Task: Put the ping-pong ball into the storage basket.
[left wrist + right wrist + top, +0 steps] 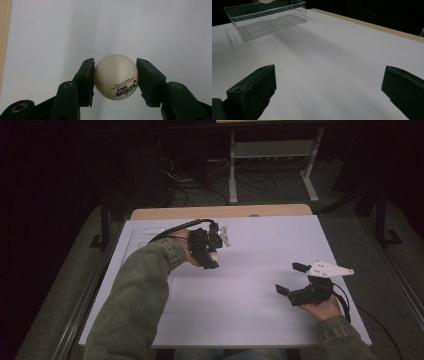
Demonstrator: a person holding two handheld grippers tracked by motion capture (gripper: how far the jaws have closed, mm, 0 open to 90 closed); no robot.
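A cream table-tennis ball (pixel 116 76) with red and black print sits clamped between the two black jaws of my left gripper (pixel 115 78), lifted clear of the white sheet. In the high view that left gripper (pixel 214 256) hangs over the middle-left of the table, pointing down, with the ball (pixel 214 255) just visible as a pale spot. My right gripper (pixel 289 277) rests low at the right, held by a hand, its jaws spread wide with nothing between them. The right gripper view shows its jaws far apart over bare sheet (pixel 329 82).
A clear plastic box (pixel 265 18) stands on the sheet far ahead of the right gripper; in the high view the box (pixel 146 234) lies faintly at the back left. A tan table edge (pixel 220 212) runs behind the white sheet (pixel 250 285). Dark floor, cables and a metal stand lie beyond.
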